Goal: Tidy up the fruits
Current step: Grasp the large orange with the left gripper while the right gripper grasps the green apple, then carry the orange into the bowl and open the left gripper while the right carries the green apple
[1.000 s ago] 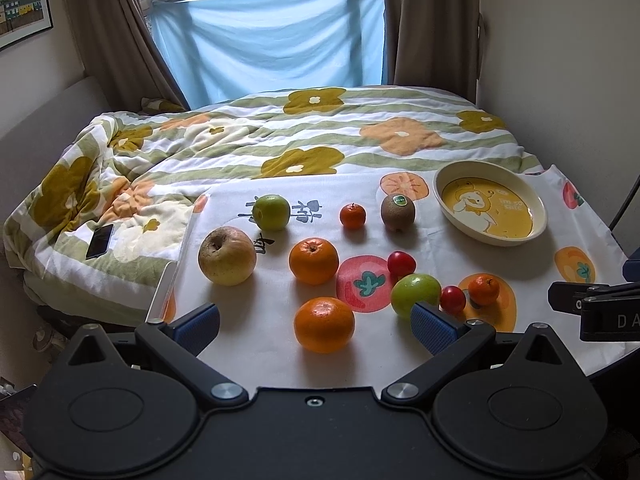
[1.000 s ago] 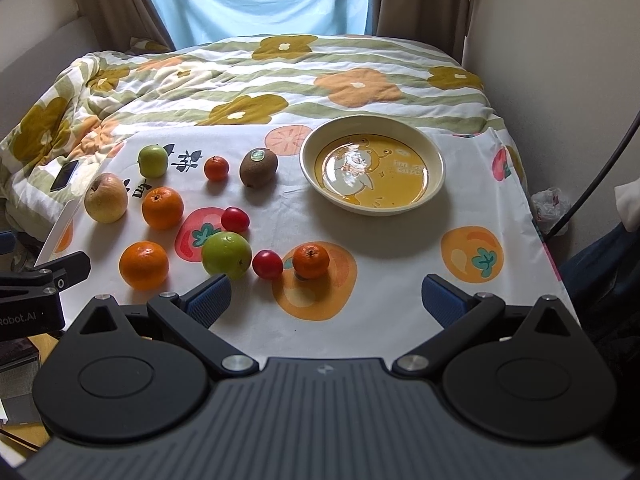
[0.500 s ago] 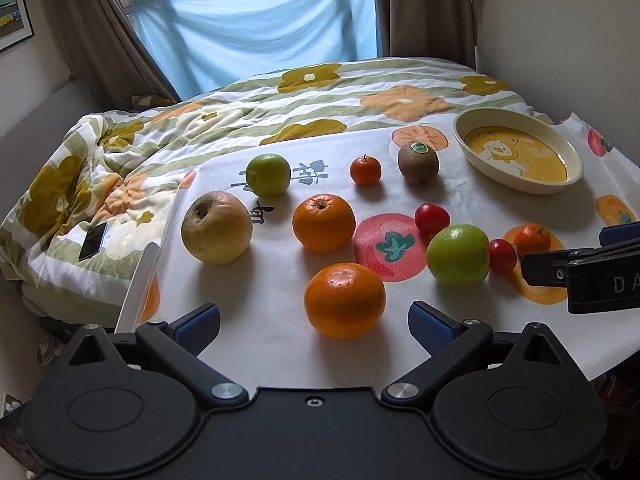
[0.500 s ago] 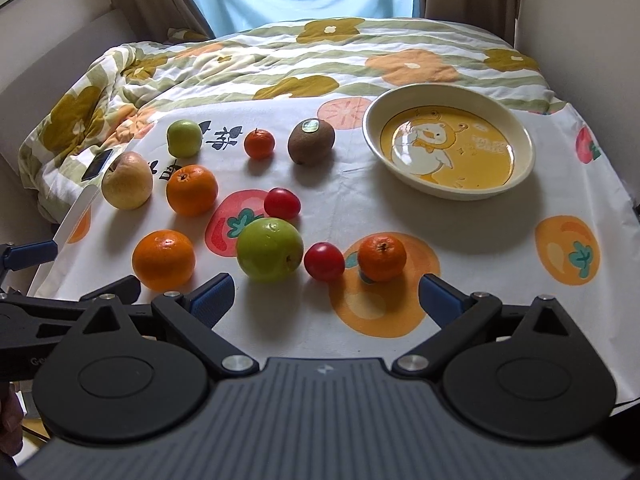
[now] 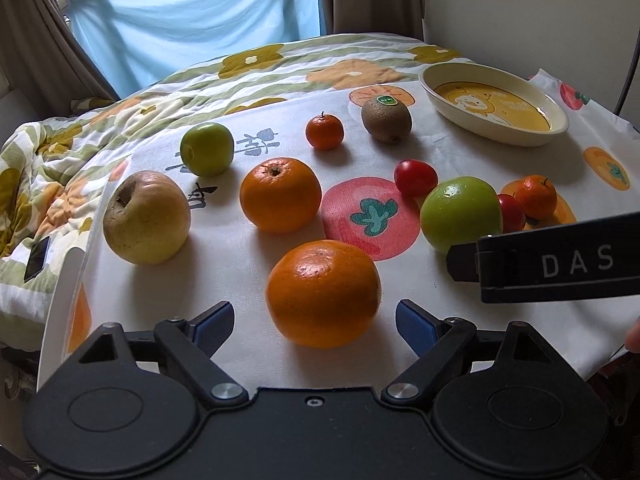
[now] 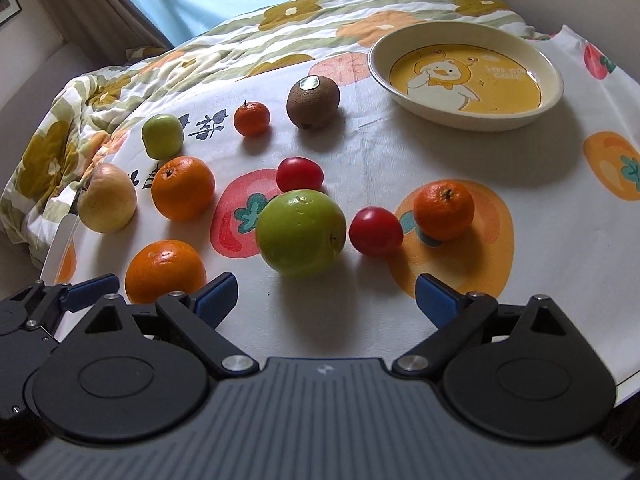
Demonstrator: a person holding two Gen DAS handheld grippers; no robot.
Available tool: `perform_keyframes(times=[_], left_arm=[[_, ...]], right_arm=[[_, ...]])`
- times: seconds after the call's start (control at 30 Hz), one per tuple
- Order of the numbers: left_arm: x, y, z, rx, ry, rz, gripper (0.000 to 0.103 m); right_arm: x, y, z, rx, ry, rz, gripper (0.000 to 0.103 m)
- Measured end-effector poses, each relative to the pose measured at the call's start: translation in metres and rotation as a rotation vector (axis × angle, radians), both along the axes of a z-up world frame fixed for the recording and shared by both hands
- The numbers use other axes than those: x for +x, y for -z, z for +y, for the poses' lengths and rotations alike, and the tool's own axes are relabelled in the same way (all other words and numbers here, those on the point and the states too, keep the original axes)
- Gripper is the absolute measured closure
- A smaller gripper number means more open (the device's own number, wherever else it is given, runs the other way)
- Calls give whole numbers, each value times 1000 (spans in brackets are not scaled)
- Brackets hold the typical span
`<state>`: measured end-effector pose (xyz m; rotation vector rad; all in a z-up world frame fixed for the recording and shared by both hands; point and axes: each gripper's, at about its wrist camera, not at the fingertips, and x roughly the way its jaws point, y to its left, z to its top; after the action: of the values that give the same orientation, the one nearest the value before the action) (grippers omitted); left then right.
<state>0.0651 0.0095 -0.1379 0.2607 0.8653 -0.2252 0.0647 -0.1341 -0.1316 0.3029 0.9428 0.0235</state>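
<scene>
The approach step is in hand. The left gripper [image 5: 314, 322], its jaws just closing yet still apart, is lined up on the large round orange [image 5: 323, 293] on the fruit-printed white cloth [image 5: 432, 148]; nothing is gripped. The right gripper [image 6: 325, 295] is held wide open before the big green apple [image 6: 301, 232]. Next, closure on the orange and a carry to the empty cream dish with the yellow duck print [image 6: 466, 82] are judged needed.

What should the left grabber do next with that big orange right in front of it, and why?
Probably ease the left gripper forward so the near orange sits between its fingers. Its jaws have just been closing, with nothing between them; they stand open, the orange lies just ahead, and the yellow dish holds no fruit.
</scene>
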Motion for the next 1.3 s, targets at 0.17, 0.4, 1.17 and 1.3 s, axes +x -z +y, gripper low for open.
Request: perform_keyframes(times=[0.17, 0.4, 1.17, 1.3], left_arm=[[10, 2, 1, -24, 24, 14, 25], [15, 3, 3, -41, 46, 32, 37], [17, -9, 25, -42, 22, 8, 38], [15, -17, 26, -49, 25, -4, 38]], right_arm=[[9, 5, 4, 38, 40, 29, 2], [19, 7, 7, 50, 73, 47, 9], [33, 0, 32, -46, -23, -43, 33], [33, -7, 35, -44, -29, -64, 33]])
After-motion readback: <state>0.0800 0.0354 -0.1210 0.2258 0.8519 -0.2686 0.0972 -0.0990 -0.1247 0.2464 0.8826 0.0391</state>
